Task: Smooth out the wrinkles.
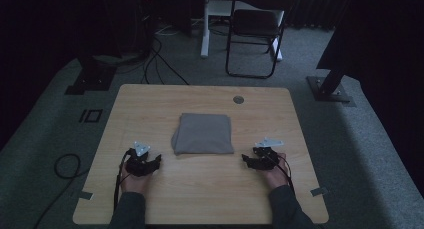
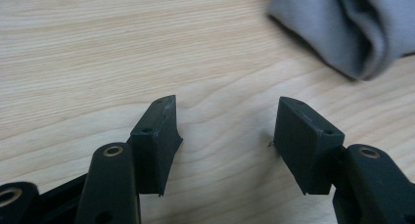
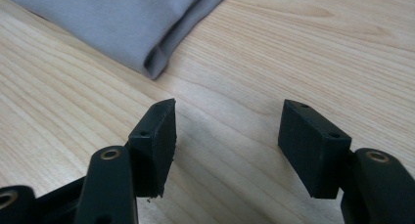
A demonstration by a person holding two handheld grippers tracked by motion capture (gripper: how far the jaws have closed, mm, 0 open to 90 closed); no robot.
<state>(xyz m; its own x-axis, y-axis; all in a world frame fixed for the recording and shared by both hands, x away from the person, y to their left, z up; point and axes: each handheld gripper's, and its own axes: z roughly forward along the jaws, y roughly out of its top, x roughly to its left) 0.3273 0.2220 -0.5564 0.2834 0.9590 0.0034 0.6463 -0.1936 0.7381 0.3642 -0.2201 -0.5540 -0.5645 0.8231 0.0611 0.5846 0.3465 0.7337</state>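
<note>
**Folded cloth lies between two open tools**

The pale wooden bench point(image 1: 200, 184) carries a folded grey fabric cloth point(image 1: 203, 133) at its middle, flat, with a small round grommet point(image 1: 238, 99) near the far edge. Beyond it on the grey carpet stands a black folding chair point(image 1: 255, 24). The left tool point(image 1: 159, 160) sits near the cloth's left corner, jaws spread wide over bare wood. The right tool point(image 1: 245, 159) sits near the right corner, jaws apart and holding nothing. Nothing lies between either tool and the cloth.
</note>
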